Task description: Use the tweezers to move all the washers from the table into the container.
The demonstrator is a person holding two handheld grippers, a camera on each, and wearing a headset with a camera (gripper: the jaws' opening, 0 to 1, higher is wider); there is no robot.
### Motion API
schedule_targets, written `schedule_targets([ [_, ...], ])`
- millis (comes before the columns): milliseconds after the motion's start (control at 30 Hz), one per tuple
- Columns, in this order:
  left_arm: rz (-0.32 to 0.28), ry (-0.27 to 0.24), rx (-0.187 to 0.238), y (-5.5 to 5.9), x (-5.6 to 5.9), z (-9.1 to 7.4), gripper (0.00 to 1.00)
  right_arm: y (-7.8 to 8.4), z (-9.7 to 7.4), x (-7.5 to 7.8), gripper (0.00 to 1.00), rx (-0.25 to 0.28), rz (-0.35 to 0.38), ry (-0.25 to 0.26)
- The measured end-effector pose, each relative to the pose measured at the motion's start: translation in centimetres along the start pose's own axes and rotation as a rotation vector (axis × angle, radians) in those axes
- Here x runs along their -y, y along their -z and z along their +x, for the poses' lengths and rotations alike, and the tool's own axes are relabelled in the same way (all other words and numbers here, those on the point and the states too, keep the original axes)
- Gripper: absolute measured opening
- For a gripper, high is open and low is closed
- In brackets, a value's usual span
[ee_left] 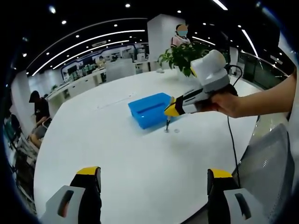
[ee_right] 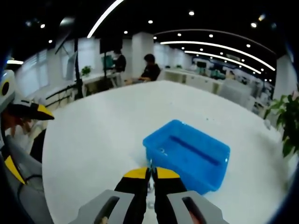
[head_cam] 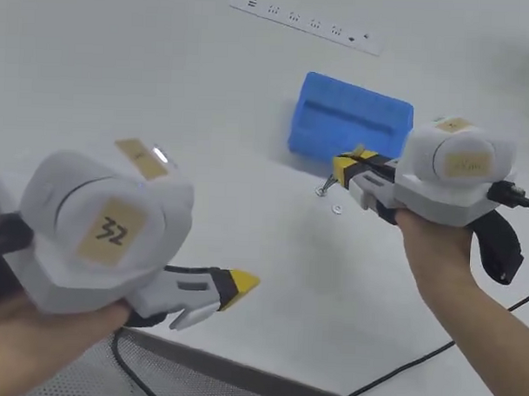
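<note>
The white table [head_cam: 207, 100] around the two grippers is mostly bare. A power strip [head_cam: 305, 21] lies far beyond the right gripper [head_cam: 342, 169], past the container. A black cable [head_cam: 415, 364] trails across the table behind and below the hand that holds this gripper. A mesh chair [head_cam: 154, 377] sits under the left gripper [head_cam: 226, 292] at the table's near edge. In the right gripper view a plant [ee_right: 289, 121] stands off to the gripper's right, and seated people show far ahead in the office. Nothing lies between the right gripper and the blue container [head_cam: 354, 123].

The right gripper's jaws are pressed together, clamped on the tweezers [head_cam: 326, 184], which jut out ahead of the yellow tips and slant down toward the table. The container is straight ahead of this gripper, just beyond the tweezers' tip. A washer [head_cam: 336, 208] lies on the table just below the jaws, beside the tweezers' tip and on the near side of the container. Whether the tip touches a washer cannot be told. In the right gripper view a small speck shows inside the container, too small to name.

The left gripper's jaws stand wide apart with nothing between them. From its own view, the right gripper, the washer and the container are all well ahead.
</note>
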State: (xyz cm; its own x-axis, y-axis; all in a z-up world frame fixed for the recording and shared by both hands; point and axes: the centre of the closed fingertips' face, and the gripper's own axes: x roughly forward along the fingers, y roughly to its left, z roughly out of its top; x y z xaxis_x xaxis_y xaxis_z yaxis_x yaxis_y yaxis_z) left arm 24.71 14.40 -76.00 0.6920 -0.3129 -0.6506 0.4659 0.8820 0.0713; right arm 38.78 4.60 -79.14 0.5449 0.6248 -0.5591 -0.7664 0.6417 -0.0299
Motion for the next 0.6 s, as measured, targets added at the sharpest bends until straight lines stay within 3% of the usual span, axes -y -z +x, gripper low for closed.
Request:
schedule_targets([
  [600, 0.006, -0.016, -0.006, -0.07, -0.54, 0.01, 0.96, 0.22, -0.45, 0.78, 0.0, -0.036, 0.077, -0.021],
])
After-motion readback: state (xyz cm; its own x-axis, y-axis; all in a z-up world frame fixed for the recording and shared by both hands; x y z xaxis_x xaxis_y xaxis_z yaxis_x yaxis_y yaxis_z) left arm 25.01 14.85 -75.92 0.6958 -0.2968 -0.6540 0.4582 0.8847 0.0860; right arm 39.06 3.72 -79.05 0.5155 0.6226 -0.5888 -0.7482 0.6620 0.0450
